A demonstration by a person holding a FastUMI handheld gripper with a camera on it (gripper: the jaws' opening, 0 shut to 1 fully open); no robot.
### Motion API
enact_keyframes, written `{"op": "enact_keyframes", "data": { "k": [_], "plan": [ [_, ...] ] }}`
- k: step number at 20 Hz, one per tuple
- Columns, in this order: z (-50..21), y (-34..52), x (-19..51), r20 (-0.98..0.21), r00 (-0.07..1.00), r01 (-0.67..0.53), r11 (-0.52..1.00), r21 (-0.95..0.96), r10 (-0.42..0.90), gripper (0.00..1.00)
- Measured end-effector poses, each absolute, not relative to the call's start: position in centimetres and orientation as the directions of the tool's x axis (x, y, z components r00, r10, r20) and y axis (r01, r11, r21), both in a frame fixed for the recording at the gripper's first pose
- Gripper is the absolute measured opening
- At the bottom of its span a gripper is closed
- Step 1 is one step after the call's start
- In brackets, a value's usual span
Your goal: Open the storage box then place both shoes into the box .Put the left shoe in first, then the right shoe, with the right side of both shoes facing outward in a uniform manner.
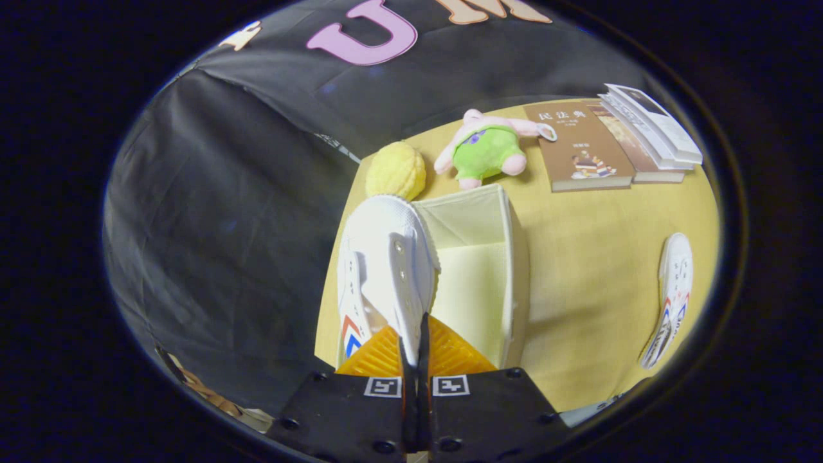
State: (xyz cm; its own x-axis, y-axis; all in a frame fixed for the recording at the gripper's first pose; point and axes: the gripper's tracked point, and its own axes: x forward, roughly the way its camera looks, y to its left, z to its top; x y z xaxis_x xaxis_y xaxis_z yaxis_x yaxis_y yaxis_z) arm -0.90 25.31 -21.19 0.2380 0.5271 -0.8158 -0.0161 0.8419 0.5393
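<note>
A white shoe (386, 270) is pinched by its edge between the closed fingers (415, 350), held at the open storage box (514, 270) (left wall side); the second shoe (672, 299) lies well apart on the yellow surface (591, 283).

Yellow table (598, 270), black cloth wall (225, 225)
</note>
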Motion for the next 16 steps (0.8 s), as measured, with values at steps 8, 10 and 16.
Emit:
{"op": "enact_keyframes", "data": {
  "k": [8,10,16],
  "plan": [
    [-26.4,28.1,-1.4,-0.885,0.157,0.008,0.896,0.445,0.438,0.04],
    [-27.8,28.7,-1.7,-0.9,0.132,0.007,0.908,0.419,0.414,0.04],
    [-30.0,29.5,-2.2,-0.931,0.114,-0.007,0.937,0.348,0.347,0.04]
  ]
}}
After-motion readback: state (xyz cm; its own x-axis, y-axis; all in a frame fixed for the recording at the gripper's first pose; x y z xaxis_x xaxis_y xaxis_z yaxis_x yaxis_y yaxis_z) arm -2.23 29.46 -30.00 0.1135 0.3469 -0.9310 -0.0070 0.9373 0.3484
